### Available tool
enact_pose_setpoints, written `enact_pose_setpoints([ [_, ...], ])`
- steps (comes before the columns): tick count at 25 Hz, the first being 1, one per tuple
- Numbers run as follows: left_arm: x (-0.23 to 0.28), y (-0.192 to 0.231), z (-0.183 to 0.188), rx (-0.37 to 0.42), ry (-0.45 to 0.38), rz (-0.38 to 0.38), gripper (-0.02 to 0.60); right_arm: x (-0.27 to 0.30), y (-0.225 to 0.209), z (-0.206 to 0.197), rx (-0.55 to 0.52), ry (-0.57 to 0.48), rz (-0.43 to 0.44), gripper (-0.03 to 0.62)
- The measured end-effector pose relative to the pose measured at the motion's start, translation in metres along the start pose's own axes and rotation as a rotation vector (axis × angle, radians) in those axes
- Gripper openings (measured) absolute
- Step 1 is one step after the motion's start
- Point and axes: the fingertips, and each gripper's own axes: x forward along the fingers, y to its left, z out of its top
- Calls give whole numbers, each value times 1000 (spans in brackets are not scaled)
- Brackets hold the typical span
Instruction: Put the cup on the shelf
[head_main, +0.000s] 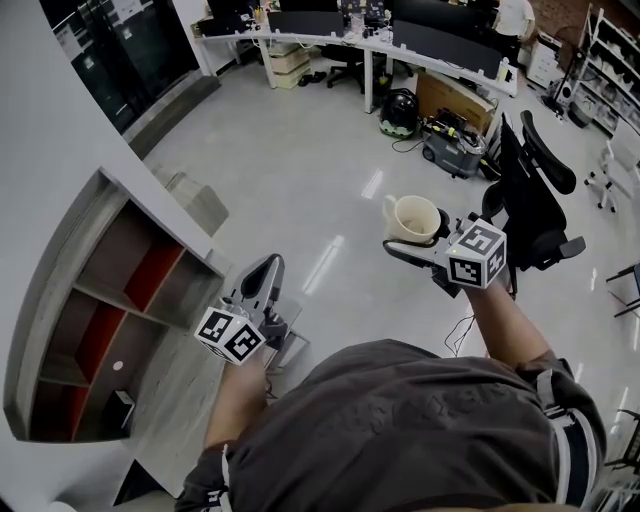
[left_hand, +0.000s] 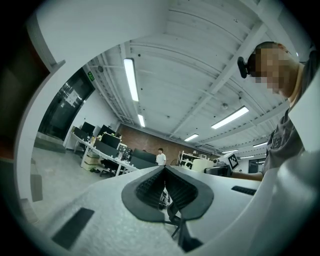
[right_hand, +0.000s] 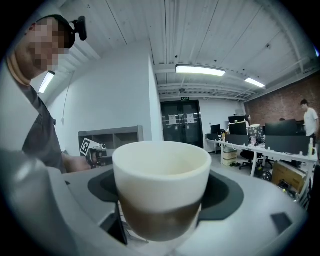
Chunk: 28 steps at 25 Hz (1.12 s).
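1. A grey open-fronted wooden shelf (head_main: 110, 250) with red-backed compartments fills the frame's left.
2. Lower centre, the left gripper (head_main: 265, 272) has its jaws pressed together, empty.
3. Right of centre, the right gripper (head_main: 412, 245) clamps an upright cream ceramic cup (head_main: 413, 217), well apart from the shelf.

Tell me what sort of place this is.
Most likely an open-plan office or lab workroom: long desks carrying monitors, a black office chair on the polished floor, and a gray cubby shelf against the white wall.
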Motion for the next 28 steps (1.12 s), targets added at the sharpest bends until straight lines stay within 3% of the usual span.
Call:
enact_pose_setpoints([
  [7, -27, 22, 12, 14, -43, 60, -5, 42, 16, 14, -45, 13, 71, 433],
  [17, -114, 53, 47, 66, -109, 276, -5, 126, 72, 56, -132, 5, 275, 433],
  [28, -298, 93, 80, 119, -212, 619, -5, 274, 235, 87, -233, 4, 616, 433],
])
